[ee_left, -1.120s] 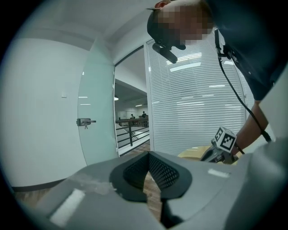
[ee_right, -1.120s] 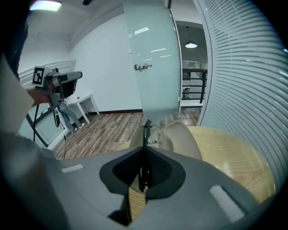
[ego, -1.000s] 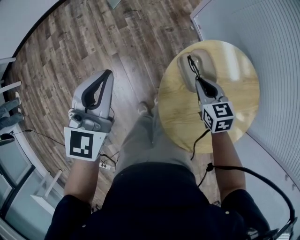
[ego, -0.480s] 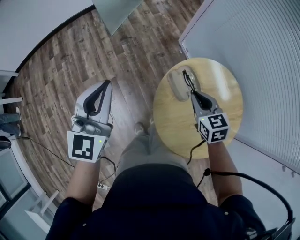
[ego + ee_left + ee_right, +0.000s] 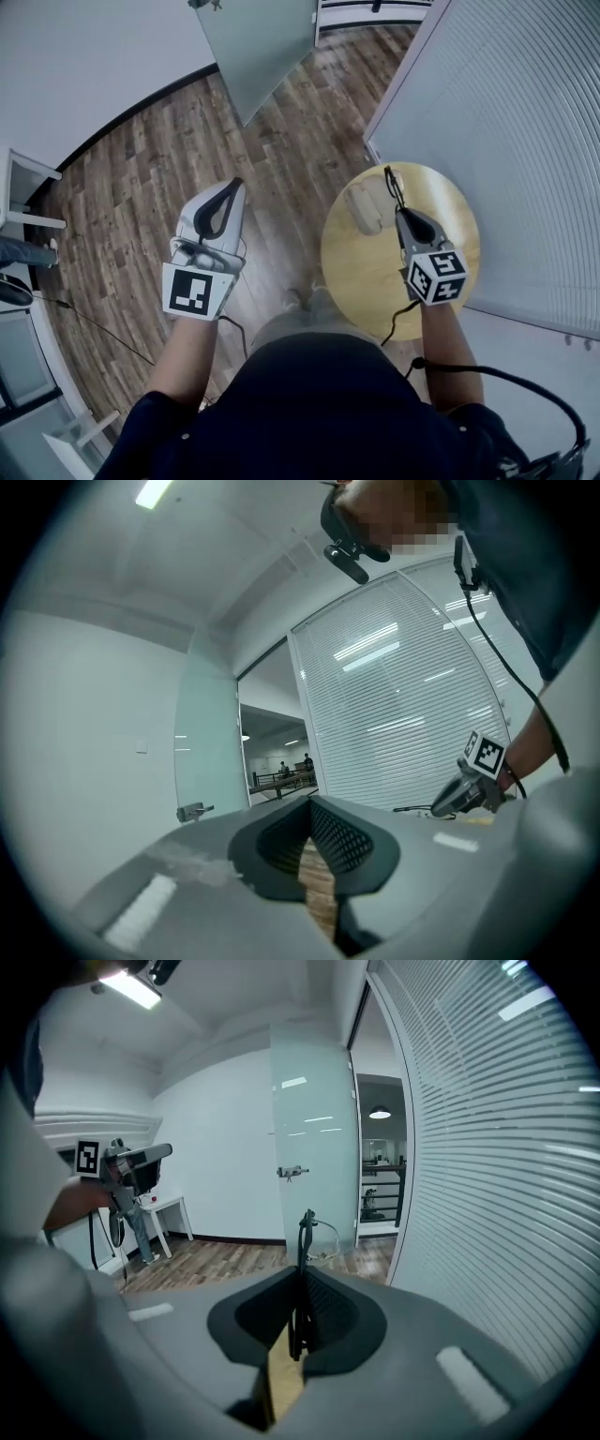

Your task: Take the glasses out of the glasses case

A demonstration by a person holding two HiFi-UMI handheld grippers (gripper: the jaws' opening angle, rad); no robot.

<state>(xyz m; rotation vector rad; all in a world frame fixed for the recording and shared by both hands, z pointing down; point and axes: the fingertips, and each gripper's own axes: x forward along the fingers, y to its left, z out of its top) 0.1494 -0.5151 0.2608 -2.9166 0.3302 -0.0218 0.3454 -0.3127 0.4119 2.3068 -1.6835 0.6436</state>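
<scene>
Right tongs (image 5: 398,212) are clamped tight on the glasses (image 5: 388,184). In the right gripper view it's a thin black frame pinched edge-on between the pads, poking straight out past the tips (image 5: 303,1241). So the long axis of the glasses runs in line with the tongs, pointing away from the person.

The glasses case (image 5: 366,208) sits on the round wooden counter (image 5: 375,302), just to the left of the right tongs' tips. It looks like the glasses are beside it now rather than over it. I can't tell if the case is open or flopped shut, it's too blurry. My guess is the pull-out is basically done, and what's left is finding a spot to put the glasses down. There's bare counter to the right of the tongs and back toward the person.

Left tongs (image 5: 233,185) are squeezed together with nothing in them, only floor (image 5: 141,216) showing through the gap in the left gripper view. They hang over the floor, well off to the left of the counter, so the right hand is by far the nearer one.

Versus half a second ago, the glasses overlapped the case then and now they sit off its right edge. The head camera has also swung up, so more of the glass door (image 5: 262,47) shows.
</scene>
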